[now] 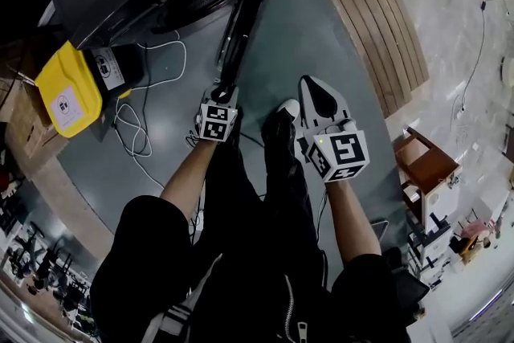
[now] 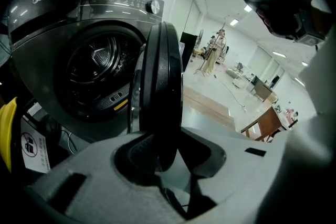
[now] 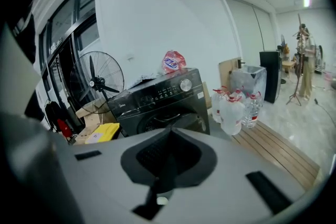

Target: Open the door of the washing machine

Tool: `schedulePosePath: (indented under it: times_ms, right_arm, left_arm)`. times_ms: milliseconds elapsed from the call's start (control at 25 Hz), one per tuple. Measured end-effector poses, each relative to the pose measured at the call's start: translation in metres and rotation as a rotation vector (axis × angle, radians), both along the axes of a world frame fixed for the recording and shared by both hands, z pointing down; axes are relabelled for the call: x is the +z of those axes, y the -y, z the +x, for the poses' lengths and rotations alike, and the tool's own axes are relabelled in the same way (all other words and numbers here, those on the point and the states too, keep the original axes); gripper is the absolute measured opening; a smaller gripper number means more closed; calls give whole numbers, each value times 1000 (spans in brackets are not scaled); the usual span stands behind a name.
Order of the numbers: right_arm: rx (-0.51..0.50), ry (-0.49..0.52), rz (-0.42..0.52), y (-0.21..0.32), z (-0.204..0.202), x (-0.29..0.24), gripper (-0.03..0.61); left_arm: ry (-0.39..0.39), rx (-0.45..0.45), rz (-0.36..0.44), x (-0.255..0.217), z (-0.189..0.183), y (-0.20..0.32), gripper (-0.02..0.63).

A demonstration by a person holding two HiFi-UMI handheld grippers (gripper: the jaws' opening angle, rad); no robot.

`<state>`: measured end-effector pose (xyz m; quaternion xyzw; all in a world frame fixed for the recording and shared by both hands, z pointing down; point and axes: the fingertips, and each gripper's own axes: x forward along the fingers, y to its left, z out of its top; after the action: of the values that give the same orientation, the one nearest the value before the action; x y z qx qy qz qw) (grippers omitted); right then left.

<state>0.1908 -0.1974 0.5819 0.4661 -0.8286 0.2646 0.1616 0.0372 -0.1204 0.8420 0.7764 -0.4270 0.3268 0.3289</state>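
Pinching the door [image 2: 160,76] rim mid-frame: left hand-held gripper [image 2: 165,157]. Door seems stiff, heavy, smooth; hold its rim. Right hand-held gripper [image 3: 168,157] pressed together.

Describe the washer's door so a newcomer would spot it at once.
Find the dark front-loading washing machine beside the yellow container. Its door is the thick black disc swung out from the drum opening, seen edge-on, its rim between the left gripper's fingers. Unlike the fixed control panel above, it stands out from the machine.
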Motion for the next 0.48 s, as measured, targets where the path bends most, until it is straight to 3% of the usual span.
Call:
schedulePosePath:
  times_ms: [480]
  right_arm:
    - [102, 10, 3, -17, 95, -2, 3]
  left_arm:
    - [-52, -8, -52, -1, 112, -19, 122]
